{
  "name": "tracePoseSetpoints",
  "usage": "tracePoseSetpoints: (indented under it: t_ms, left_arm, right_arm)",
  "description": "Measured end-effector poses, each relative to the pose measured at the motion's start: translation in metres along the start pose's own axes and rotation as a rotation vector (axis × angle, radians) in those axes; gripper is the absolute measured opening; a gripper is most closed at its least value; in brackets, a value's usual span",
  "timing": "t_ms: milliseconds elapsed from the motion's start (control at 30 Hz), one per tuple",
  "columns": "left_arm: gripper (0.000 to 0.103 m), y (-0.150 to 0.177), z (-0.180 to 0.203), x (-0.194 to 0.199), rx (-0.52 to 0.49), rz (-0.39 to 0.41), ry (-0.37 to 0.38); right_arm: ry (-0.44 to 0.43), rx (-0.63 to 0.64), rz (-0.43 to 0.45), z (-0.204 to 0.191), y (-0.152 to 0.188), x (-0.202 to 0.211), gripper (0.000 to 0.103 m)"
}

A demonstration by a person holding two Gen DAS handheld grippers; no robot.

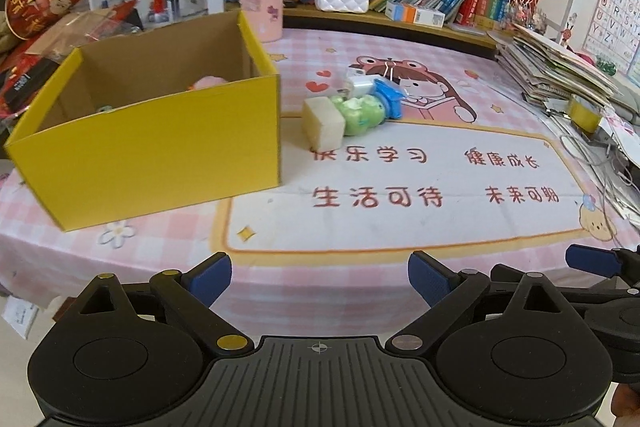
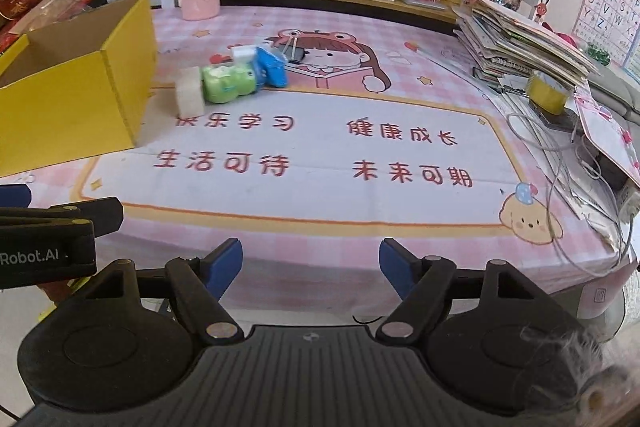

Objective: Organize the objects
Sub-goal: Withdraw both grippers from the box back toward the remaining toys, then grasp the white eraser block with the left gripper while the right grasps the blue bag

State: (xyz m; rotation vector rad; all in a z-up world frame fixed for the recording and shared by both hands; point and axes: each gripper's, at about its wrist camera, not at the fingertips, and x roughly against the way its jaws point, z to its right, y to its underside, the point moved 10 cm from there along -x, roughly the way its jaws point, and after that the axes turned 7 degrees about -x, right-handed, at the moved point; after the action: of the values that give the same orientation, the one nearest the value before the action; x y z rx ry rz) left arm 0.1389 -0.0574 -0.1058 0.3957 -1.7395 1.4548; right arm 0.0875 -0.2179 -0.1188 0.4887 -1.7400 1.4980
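Both the left tongs [image 1: 320, 277] and right tongs [image 2: 311, 263] hang apart and empty. The cream block [image 1: 323, 123] lies on the table [image 1: 400, 227] beside the yellow box [image 1: 152, 155], touching a green toy [image 1: 362, 115]; it looks light and stiff, best pinched across flat sides.

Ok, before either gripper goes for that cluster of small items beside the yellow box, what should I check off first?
1. Left gripper open, holding nothing: ok.
2. Right gripper open, holding nothing: ok.
3. Yellow box open on top: ok.
4. Room left in the box: cannot tell; a pink item already lies inside.
5. Beige block, green toy and blue toy spaced for a single pick: not ok, they touch.
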Motion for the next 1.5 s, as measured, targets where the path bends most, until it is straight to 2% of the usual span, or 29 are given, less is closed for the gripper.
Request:
tracePoseSetpoints:
  t_ms: [300,467,567,633,733,833,1000,1133,1500]
  left_arm:
    - [0.098,-0.036,0.012,-0.031,0.028,0.013,-0.049]
    - [0.095,-0.051,0.018,-0.045,0.034,0.011,-0.079]
    - [0.087,-0.062,0.024,-0.053,0.035,0.012,-0.095]
    - [0.075,-0.067,0.028,-0.061,0.037,0.003,-0.103]
    - [0.063,-0.074,0.032,-0.073,0.046,-0.014,-0.118]
    - [0.059,-0.081,0.033,-0.084,0.057,-0.008,-0.158]
    - [0.056,-0.099,0.03,-0.093,0.041,0.044,-0.247]
    - [0.052,-0.106,0.02,-0.102,0.068,0.046,-0.313]
    - [0.052,-0.107,0.013,-0.12,0.074,0.012,-0.386]
  right_arm:
    - [-0.059,0.015,-0.01,0.018,-0.04,-0.037,0.073]
    - [-0.103,0.017,-0.02,0.023,-0.062,-0.06,0.063]
    - [-0.131,0.012,-0.016,0.026,-0.075,-0.071,0.055]
    - [-0.143,0.015,-0.013,0.03,-0.084,-0.078,0.055]
    - [-0.151,0.03,-0.009,0.035,-0.093,-0.087,0.055]
    - [-0.153,0.033,-0.007,0.04,-0.102,-0.098,0.055]
    - [-0.153,0.034,0.011,0.048,-0.118,-0.109,0.055]
    - [-0.169,0.028,0.03,0.048,-0.131,-0.114,0.055]
    - [-0.22,0.068,0.035,0.036,-0.143,-0.12,0.055]
